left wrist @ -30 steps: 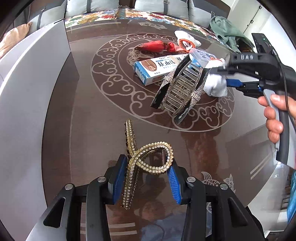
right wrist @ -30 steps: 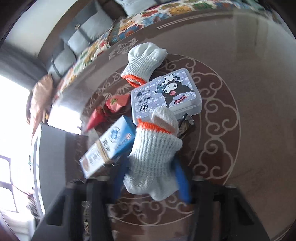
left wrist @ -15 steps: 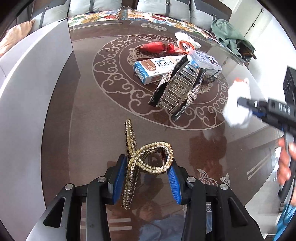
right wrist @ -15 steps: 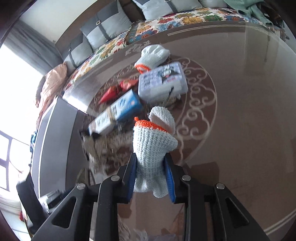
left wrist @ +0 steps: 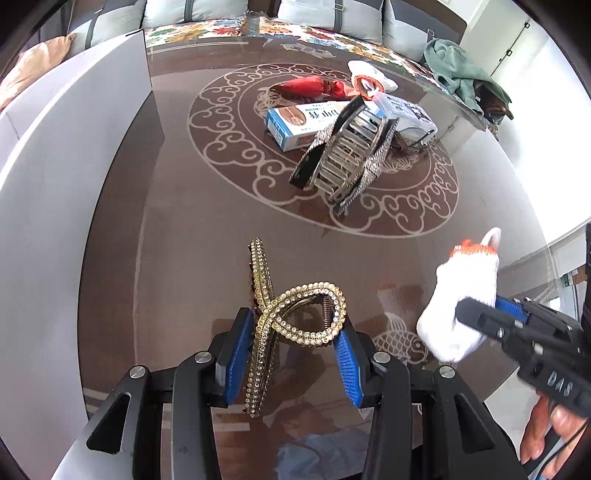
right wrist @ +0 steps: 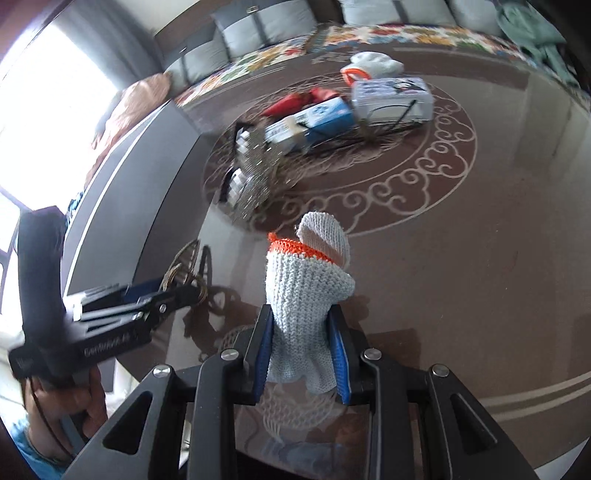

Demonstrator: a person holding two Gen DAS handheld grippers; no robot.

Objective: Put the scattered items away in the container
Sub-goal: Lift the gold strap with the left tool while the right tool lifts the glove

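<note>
My left gripper [left wrist: 291, 354] is shut on a gold rhinestone hair claw [left wrist: 288, 314], held just above the brown table. My right gripper [right wrist: 301, 354] is shut on a white knit glove with an orange cuff [right wrist: 306, 288]; it also shows at the lower right of the left wrist view [left wrist: 461, 295]. The grey container wall [left wrist: 66, 177] stands along the left. On the table's round pattern lie a large silver hair claw [left wrist: 347, 155], a blue and white box [left wrist: 303, 123], a red packet [left wrist: 314, 86], a clear cartoon case [left wrist: 406, 112] and a second white glove [left wrist: 369, 75].
The glossy brown table [left wrist: 184, 258] has a curved front edge near both grippers. A sofa with grey cushions and a floral cover [left wrist: 258, 26] runs behind it. A green cloth [left wrist: 461, 70] lies at the far right. My left gripper also appears in the right wrist view [right wrist: 177, 291].
My right gripper has carried the glove away from the pile, back toward the near right edge of the table, close beside my left gripper. My left gripper and its hair claw have barely moved.
</note>
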